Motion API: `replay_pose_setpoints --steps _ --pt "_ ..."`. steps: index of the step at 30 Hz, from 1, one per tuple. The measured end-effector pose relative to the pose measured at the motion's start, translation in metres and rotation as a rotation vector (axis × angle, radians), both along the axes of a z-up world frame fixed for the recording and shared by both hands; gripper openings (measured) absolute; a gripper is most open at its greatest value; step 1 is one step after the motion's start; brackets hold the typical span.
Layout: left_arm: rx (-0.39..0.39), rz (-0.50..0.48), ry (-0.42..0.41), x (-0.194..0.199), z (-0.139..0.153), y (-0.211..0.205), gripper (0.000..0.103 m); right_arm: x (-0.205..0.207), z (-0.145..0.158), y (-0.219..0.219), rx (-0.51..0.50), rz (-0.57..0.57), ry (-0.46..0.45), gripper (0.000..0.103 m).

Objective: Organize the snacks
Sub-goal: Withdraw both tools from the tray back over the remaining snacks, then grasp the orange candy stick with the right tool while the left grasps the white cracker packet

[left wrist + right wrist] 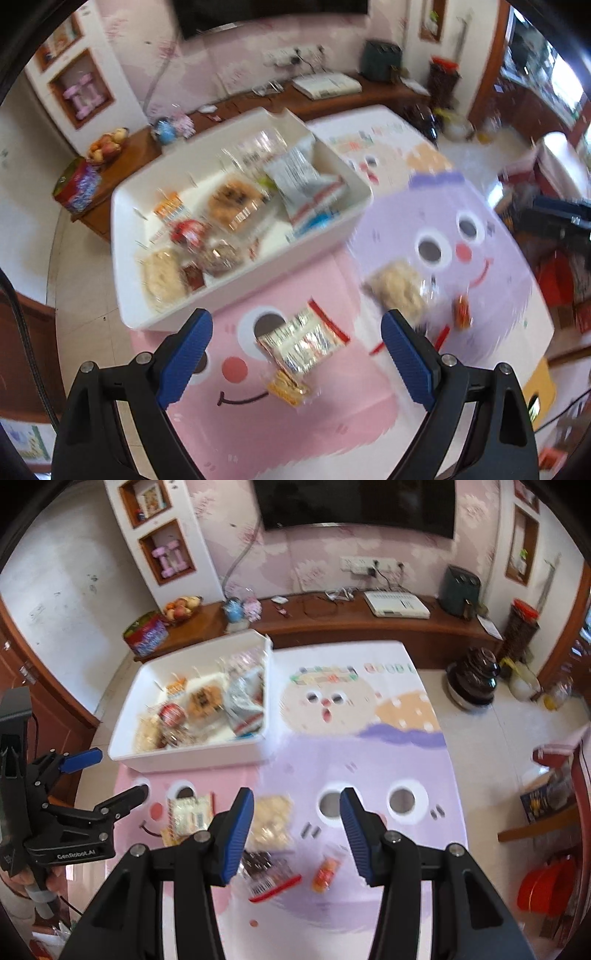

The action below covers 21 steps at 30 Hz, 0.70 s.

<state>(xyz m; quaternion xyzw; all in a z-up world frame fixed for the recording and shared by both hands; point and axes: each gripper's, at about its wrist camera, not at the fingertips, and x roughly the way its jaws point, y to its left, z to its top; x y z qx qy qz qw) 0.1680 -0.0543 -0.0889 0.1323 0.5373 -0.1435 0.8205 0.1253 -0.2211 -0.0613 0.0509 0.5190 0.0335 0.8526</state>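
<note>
A white bin (240, 291) holding several wrapped snacks stands at the table's far left. My left gripper (297, 354) is open, hovering over a silver packet with red edges (303, 339) and a small yellow packet (288, 387) on the pink mat. A pale cake in clear wrap (399, 291) and an orange candy (461, 314) lie to its right. My right gripper (297, 834) is open and empty above the pale cake (271, 819), a dark packet (266, 875) and the orange candy (327, 871). The left gripper (110, 779) shows at that view's left, in front of the bin (184, 760).
A cartoon-face mat (369, 760) in pink and purple covers the table. Behind it runs a wooden sideboard (332, 616) with a fruit bowl (183, 607), a tin and a white box. A dark pot (472, 679) and a red bucket (546, 886) stand on the floor at right.
</note>
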Motion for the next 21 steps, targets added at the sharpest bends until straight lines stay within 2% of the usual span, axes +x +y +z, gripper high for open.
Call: replay_pose_setpoints --steps 5,12,17,21 --pt "0.078 -0.078 0.089 -0.002 -0.045 -0.008 0.092 -0.012 -0.035 -0.011 -0.001 -0.052 0.07 0.049" --pt "0.171 -0.139 0.194 0.009 -0.104 -0.009 0.092 -0.026 -0.092 -0.021 0.015 -0.124 0.186 0.049" --pt "0.202 -0.143 0.261 0.02 -0.135 -0.004 0.092 -0.03 -0.126 -0.024 0.031 -0.159 0.25 0.049" --pt "0.193 -0.124 0.296 0.028 -0.148 0.001 0.092 -0.03 -0.142 -0.021 0.031 -0.165 0.271 0.049"
